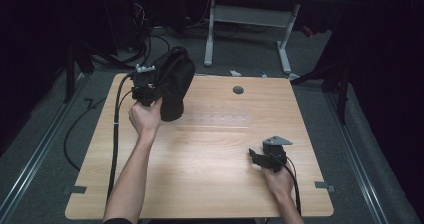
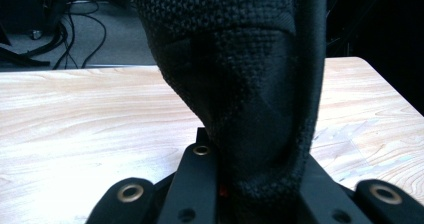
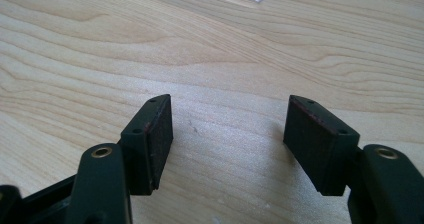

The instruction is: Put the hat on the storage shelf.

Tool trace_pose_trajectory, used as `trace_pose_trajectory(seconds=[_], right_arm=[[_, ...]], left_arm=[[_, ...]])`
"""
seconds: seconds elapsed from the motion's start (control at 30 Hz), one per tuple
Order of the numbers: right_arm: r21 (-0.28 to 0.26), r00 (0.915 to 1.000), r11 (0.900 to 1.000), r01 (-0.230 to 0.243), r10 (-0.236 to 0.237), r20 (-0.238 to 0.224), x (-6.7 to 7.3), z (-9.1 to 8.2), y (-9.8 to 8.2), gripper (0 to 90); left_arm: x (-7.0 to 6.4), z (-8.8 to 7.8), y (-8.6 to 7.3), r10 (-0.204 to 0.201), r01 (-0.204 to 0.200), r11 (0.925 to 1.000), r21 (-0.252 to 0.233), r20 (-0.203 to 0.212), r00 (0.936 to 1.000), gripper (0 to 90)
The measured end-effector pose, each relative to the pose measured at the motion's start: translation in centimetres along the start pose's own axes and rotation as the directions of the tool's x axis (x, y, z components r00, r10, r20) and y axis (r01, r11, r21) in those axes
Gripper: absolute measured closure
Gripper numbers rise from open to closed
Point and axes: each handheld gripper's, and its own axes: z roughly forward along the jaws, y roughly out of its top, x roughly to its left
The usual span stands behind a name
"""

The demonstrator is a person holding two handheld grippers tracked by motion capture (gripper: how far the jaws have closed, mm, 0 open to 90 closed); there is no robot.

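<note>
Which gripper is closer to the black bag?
Left. The left gripper is clamped on the black bag; the right gripper rests open far across the table.

bag point(image 1: 176, 81): 1 | grippers: 2 | table point(image 1: 210, 184): 1

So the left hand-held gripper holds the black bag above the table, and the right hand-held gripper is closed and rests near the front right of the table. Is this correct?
Not quite: the right hand-held gripper is open, not closed. The right gripper view shows its two pads standing wide apart with only bare table between them. The rest is right: the left hand-held gripper holds the black bag, and the right one sits near the front right.
</note>
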Motion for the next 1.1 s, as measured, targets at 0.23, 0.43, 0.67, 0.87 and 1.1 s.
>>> trace_pose_trajectory(seconds=[0.23,0.43,0.67,0.87,1.1], right_arm=[[0.001,1.0000,1.000,-0.002,0.002,0.000,0.0,0.0,0.0,36.5],[0.001,1.0000,1.000,-0.003,0.003,0.000,0.0,0.0,0.0,36.5],[0.001,1.0000,1.000,-0.003,0.003,0.000,0.0,0.0,0.0,36.5],[0.001,1.0000,1.000,-0.004,0.004,0.000,0.0,0.0,0.0,36.5],[0.001,1.0000,1.000,-0.004,0.004,0.000,0.0,0.0,0.0,36.4]], left_arm=[[1.0,0.3,-1.4,-0.018,0.018,0.9995,0.026,0.012,0.9998,82.8],[1.7,0.0,-1.2,-0.037,0.036,0.9990,0.028,0.020,0.9991,76.8],[2.6,-0.4,-1.0,-0.055,0.053,0.9978,0.039,0.034,0.9979,67.5],[3.1,-0.6,-1.0,-0.070,0.066,0.9952,0.073,0.062,0.9956,51.4],[3.4,-0.8,-1.3,-0.069,0.060,0.9939,0.093,0.100,0.9926,35.0]])
